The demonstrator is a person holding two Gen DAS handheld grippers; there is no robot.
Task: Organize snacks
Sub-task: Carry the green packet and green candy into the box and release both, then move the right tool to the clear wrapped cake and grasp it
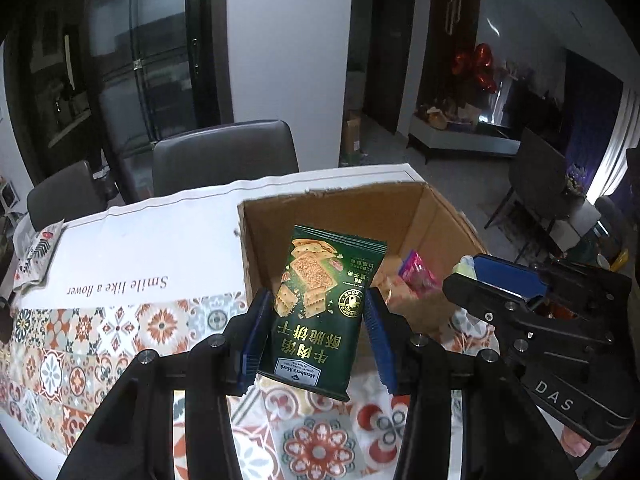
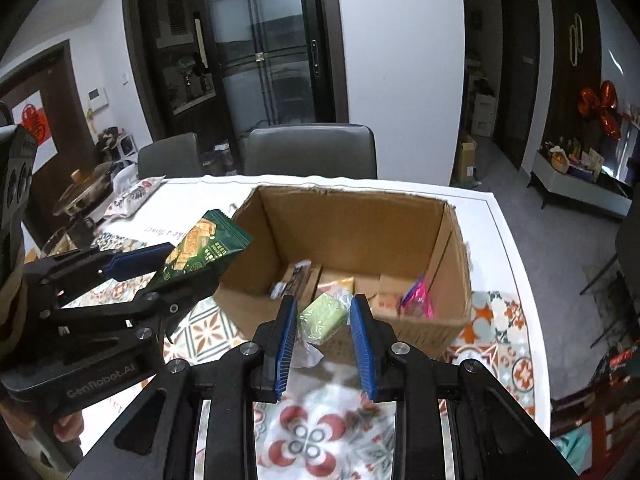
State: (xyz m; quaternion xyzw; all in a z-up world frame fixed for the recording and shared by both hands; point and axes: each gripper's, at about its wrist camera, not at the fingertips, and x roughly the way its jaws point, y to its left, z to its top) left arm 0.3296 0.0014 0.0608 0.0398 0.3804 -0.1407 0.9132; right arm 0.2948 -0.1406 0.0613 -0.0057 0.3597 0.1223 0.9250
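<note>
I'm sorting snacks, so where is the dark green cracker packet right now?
The dark green cracker packet is clamped in the left gripper, held above the patterned tablecloth just outside the open cardboard box's left wall.

Dim indoor light; fisheye edges dark, foreground blurred.

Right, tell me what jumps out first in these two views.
The dark green cracker packet stands out, clamped in the left gripper at the near-left wall of the open cardboard box. Next, the pale green wrapped snack sits between the fingers of the right gripper at the box's near wall. A pink packet lies inside the box.
</note>
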